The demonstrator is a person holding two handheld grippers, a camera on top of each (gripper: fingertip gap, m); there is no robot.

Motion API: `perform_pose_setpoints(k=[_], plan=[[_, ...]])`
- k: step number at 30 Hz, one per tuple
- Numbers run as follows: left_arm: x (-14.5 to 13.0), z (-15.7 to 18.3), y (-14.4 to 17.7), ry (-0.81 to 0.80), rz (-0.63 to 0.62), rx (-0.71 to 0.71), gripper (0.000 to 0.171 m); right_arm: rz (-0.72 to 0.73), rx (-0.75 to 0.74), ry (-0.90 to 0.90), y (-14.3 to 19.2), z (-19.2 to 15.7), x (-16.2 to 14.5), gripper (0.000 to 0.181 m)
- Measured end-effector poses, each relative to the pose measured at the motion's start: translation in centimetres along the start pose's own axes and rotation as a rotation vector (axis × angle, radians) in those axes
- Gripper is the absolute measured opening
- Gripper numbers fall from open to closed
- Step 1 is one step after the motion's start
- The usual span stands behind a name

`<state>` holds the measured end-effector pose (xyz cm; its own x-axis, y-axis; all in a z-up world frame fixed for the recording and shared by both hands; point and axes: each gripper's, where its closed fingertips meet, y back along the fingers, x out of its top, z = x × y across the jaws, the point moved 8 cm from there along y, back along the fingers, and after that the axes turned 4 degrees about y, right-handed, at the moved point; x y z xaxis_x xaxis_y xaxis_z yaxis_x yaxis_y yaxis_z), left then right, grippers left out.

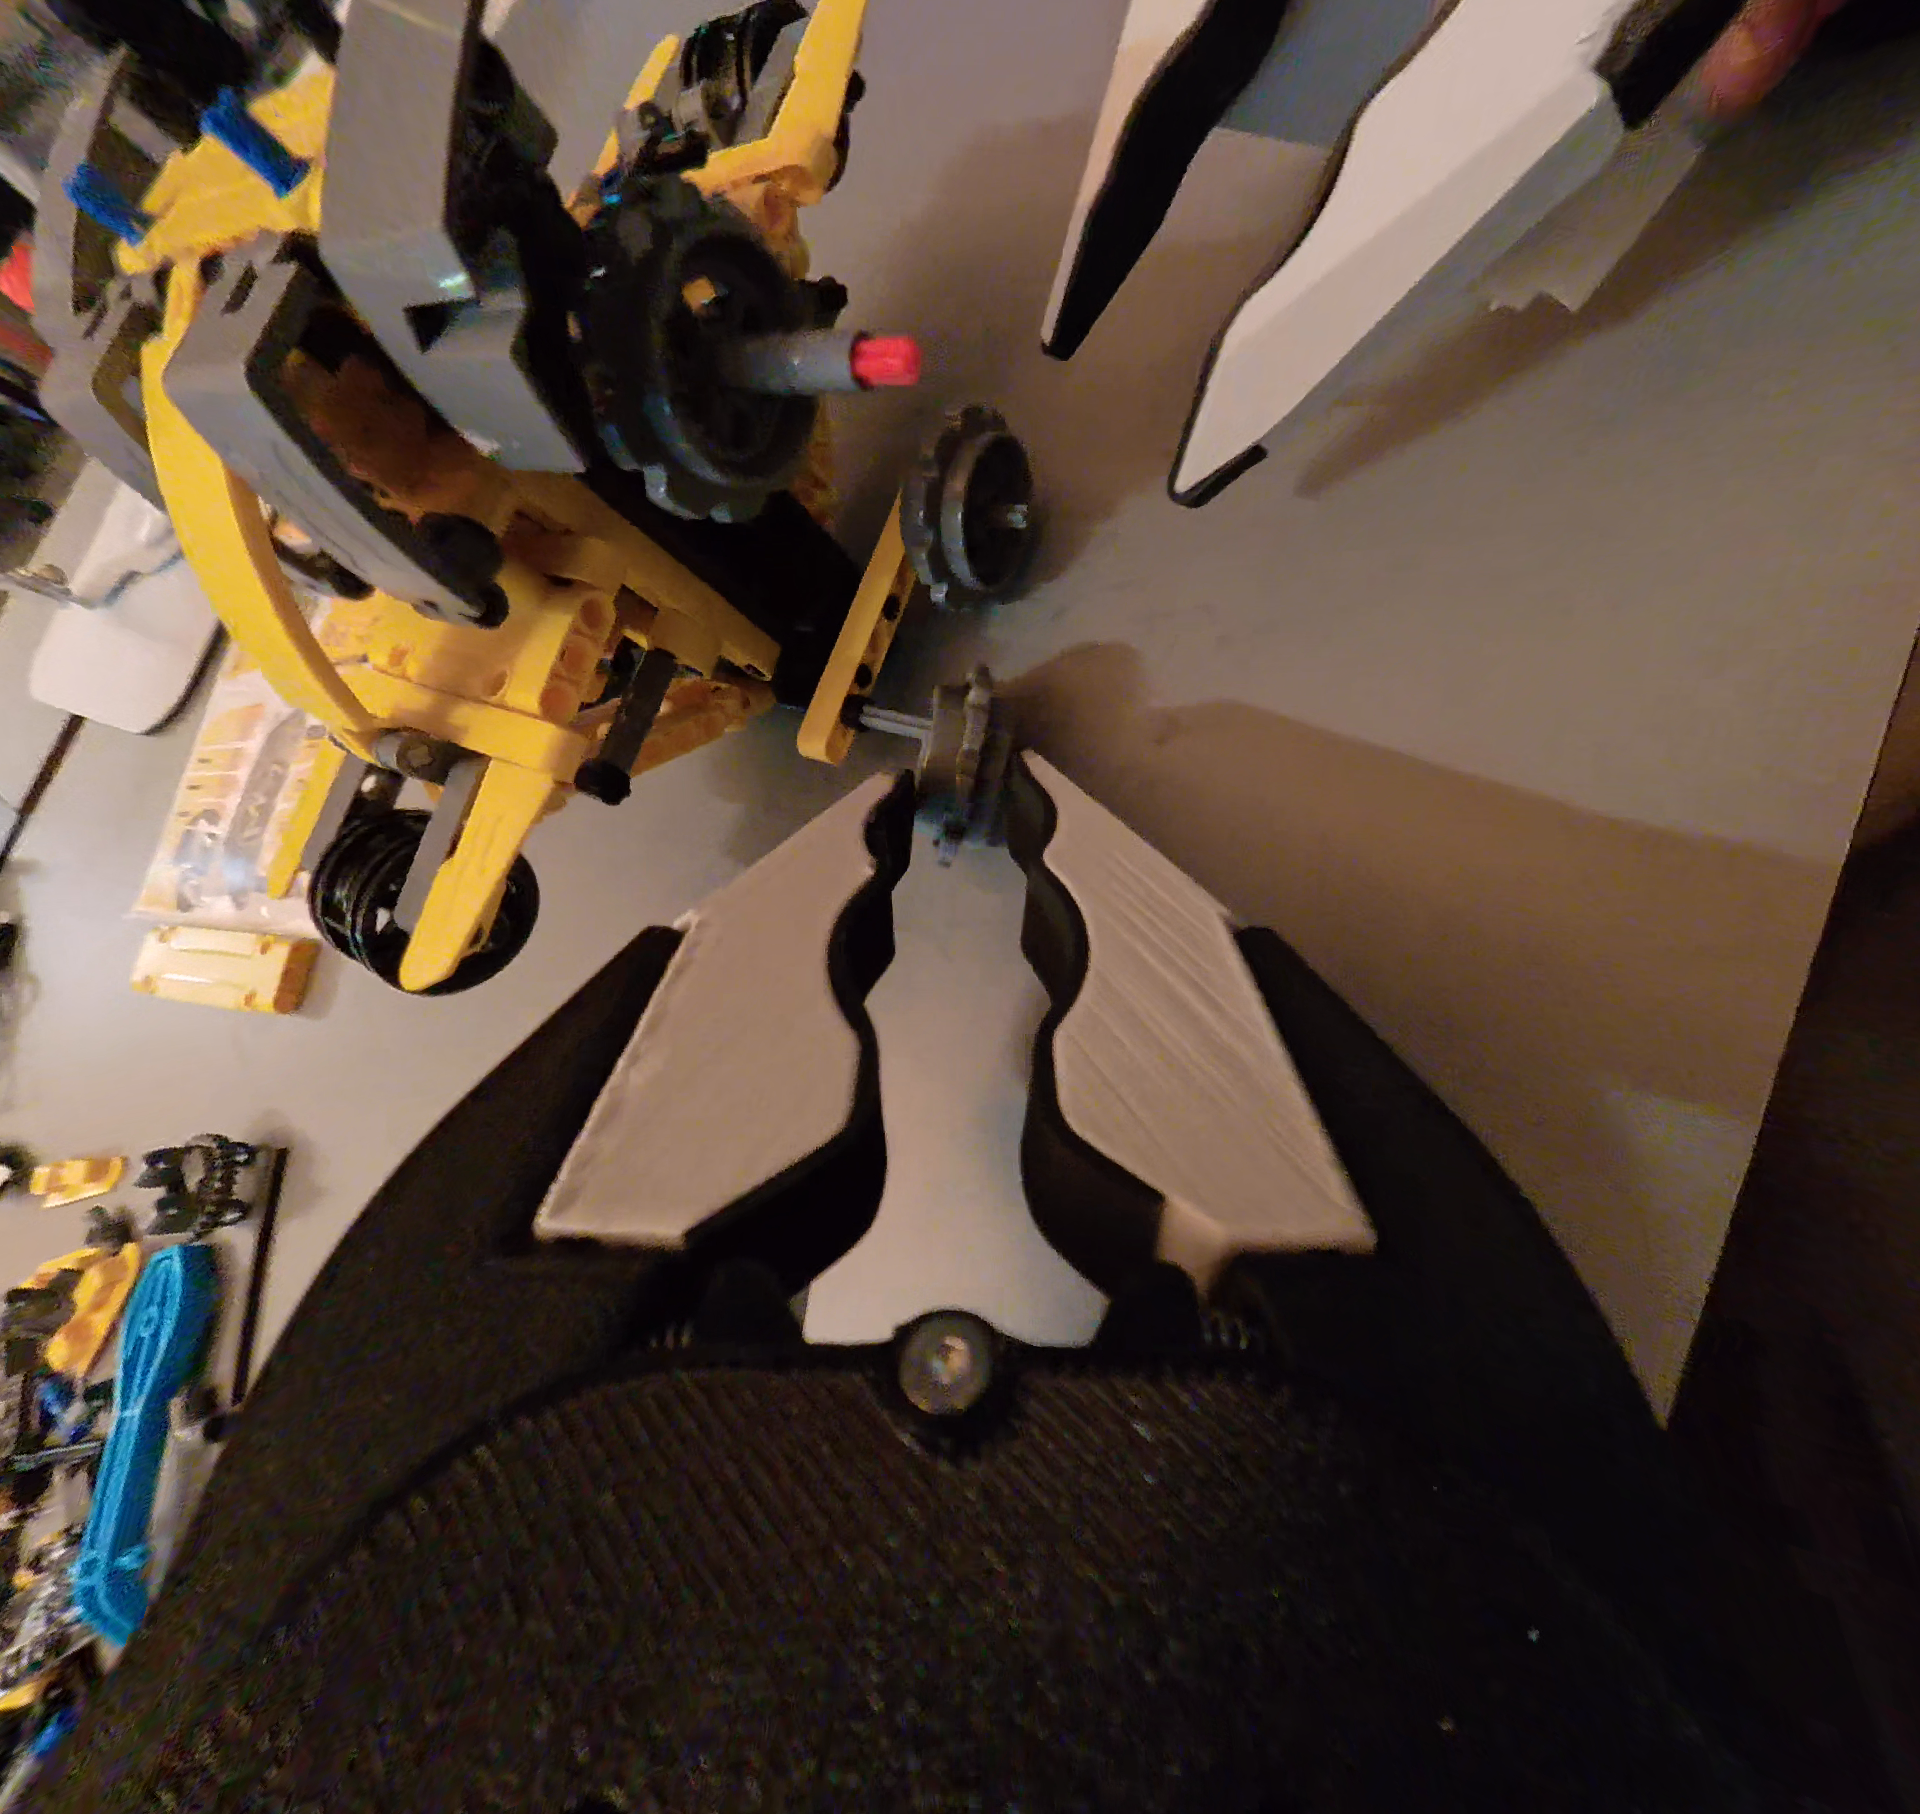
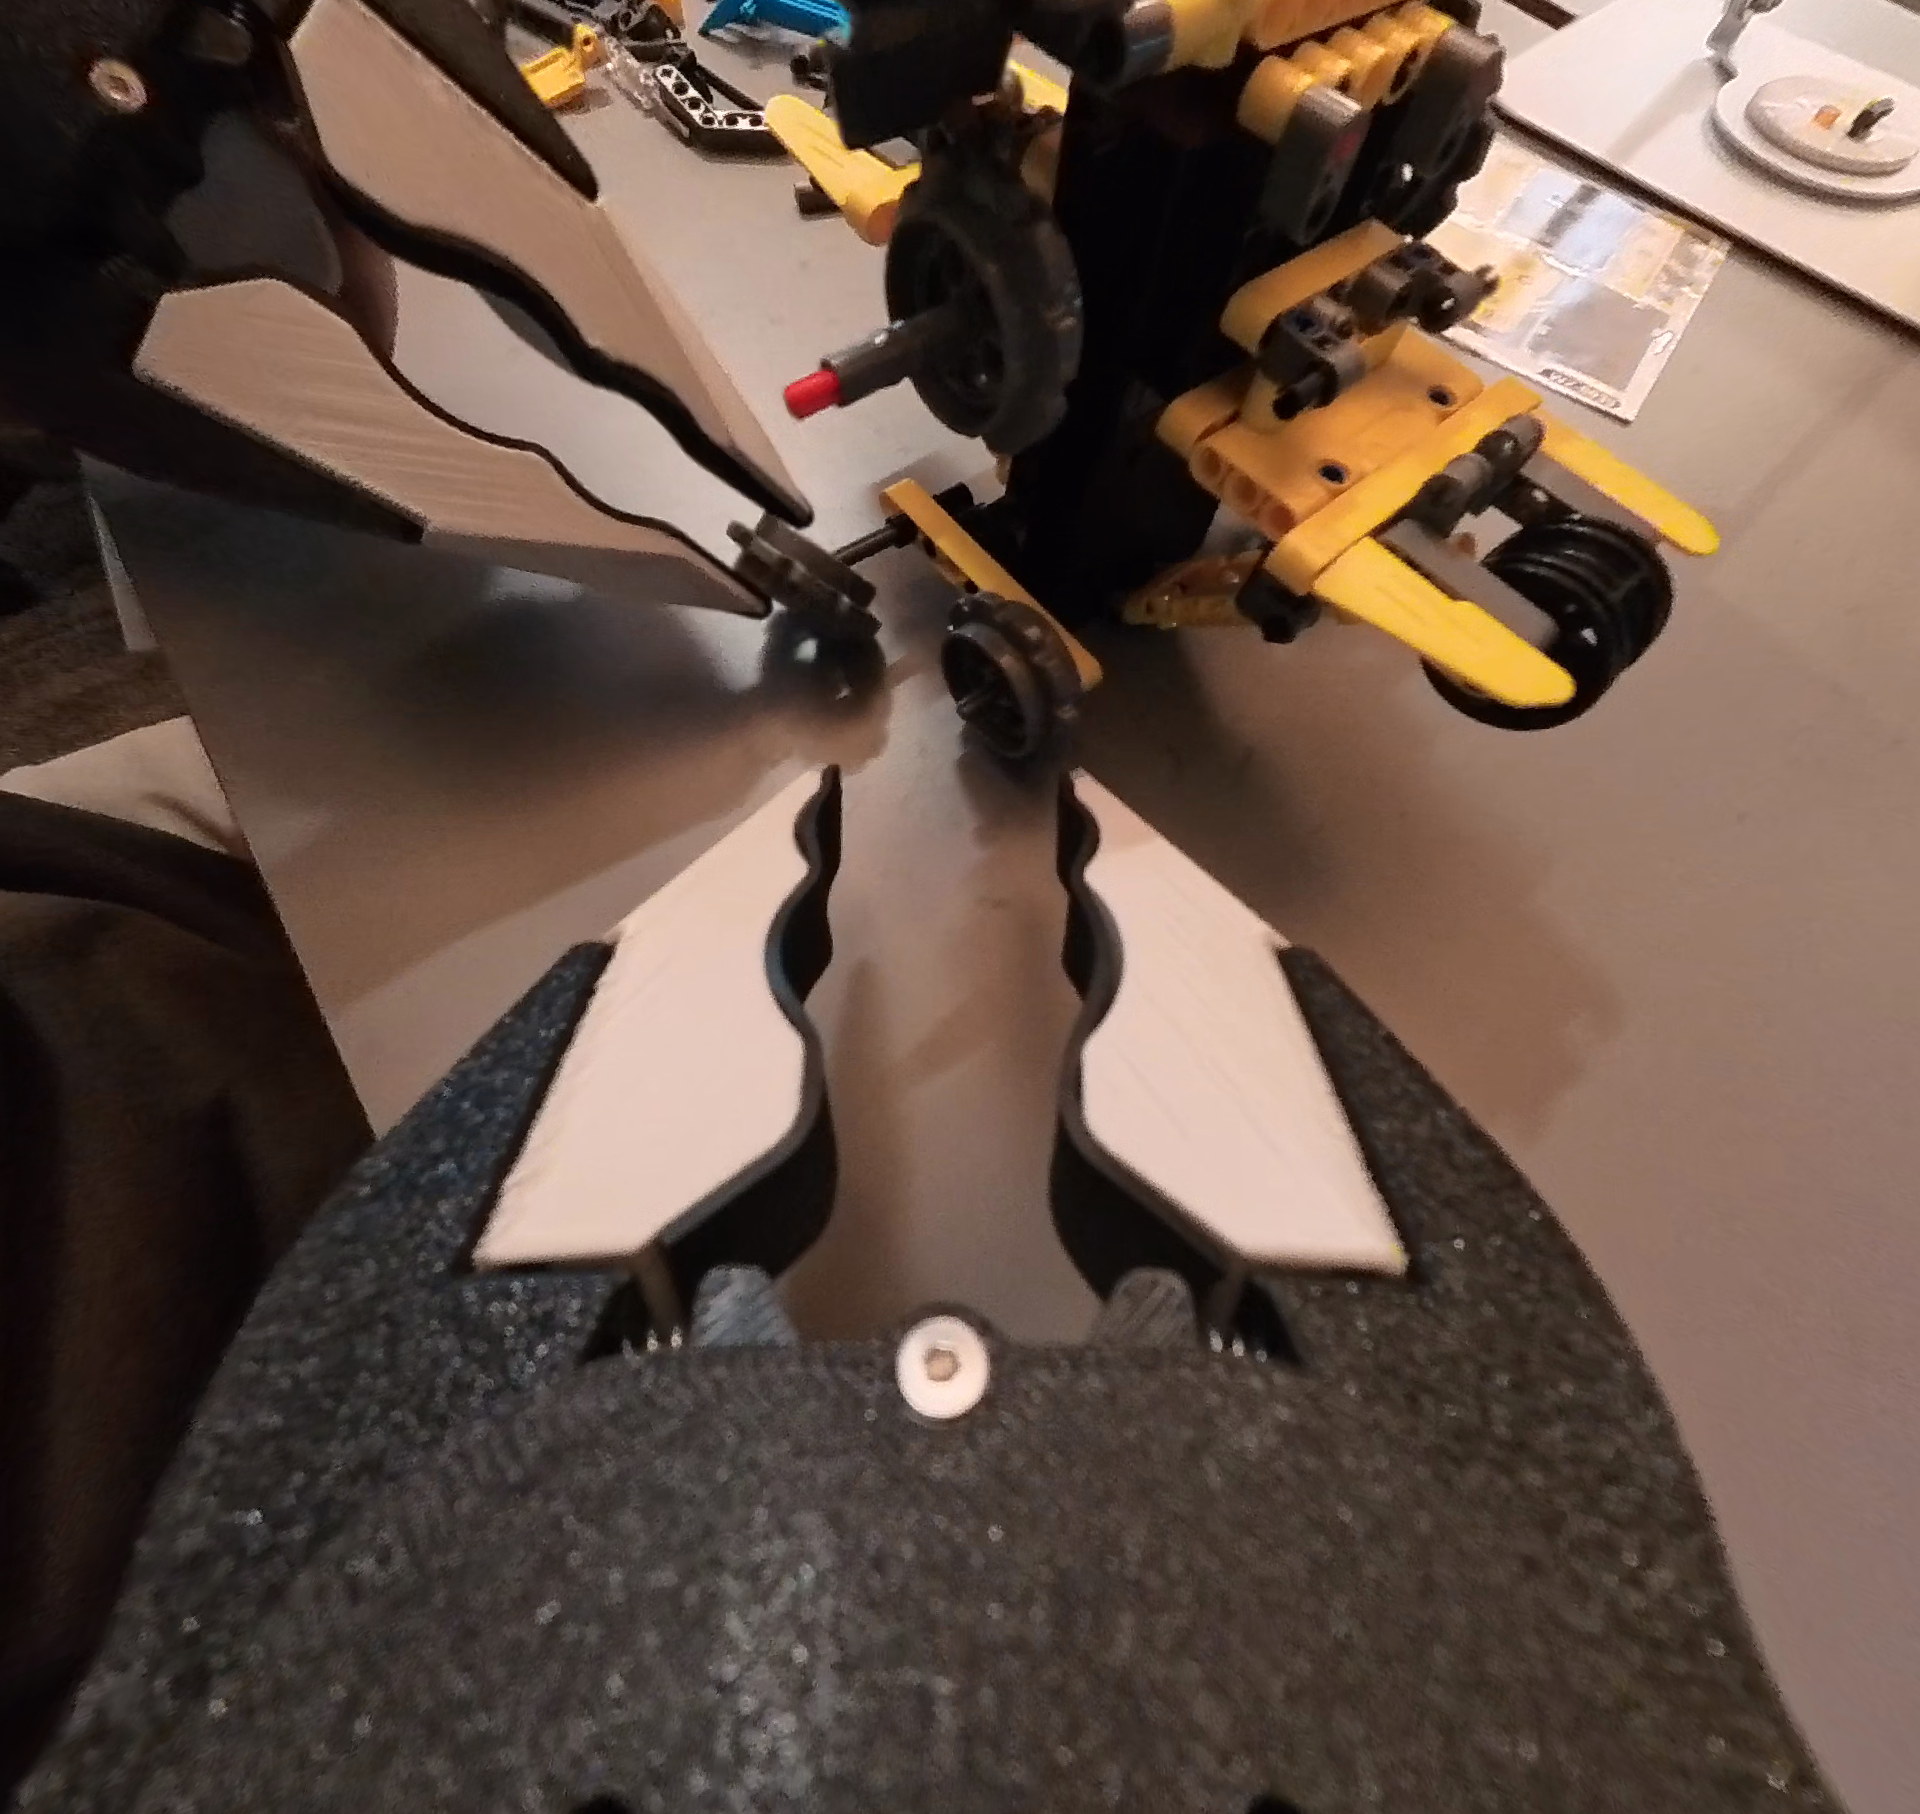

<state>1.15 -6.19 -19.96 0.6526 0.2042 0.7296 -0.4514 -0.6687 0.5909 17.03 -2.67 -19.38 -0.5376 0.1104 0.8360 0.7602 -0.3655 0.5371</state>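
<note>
Small grey gear (image 1: 961, 762) on the yellow model's (image 1: 499, 621) axle — pinched between the left gripper's (image 1: 961, 788) jaws.

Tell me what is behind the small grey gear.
Behind the small grey gear, a thin axle runs into the yellow beam. The left gripper's fingers partly cover the gear.

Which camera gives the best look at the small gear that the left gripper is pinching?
The left wrist view: the small gear sits centered at the left gripper tips, on a thin axle. The right wrist view shows it smaller, off to the side, partly hidden by the fingertips.
</note>
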Motion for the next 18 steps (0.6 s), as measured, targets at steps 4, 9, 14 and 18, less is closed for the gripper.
perform_pose_setpoints(k=[4, 9, 14, 18], plan=[[0.5, 0.2, 0.5, -0.002, 0.037, 0.016, 0.013, 0.062, -0.019, 0.061, 0.3, -0.7, 0.6, 0.041], [0.6, -1.1, 1.2, 0.334, 0.129, -0.113, 0.013, 0.162, -0.072, 0.144, 0.6, -2.6, 1.7, 0.038], [0.0, -2.1, 1.7, 0.7, 0.233, -0.294, 0.012, 0.125, -0.221, 0.137, -0.6, -3.8, 2.4, 0.033], [-0.6, -2.3, 1.6, 0.814, 0.241, -0.296, 0.012, 0.127, -0.177, 0.106, -1.5, -5.0, 3.2, 0.037]])
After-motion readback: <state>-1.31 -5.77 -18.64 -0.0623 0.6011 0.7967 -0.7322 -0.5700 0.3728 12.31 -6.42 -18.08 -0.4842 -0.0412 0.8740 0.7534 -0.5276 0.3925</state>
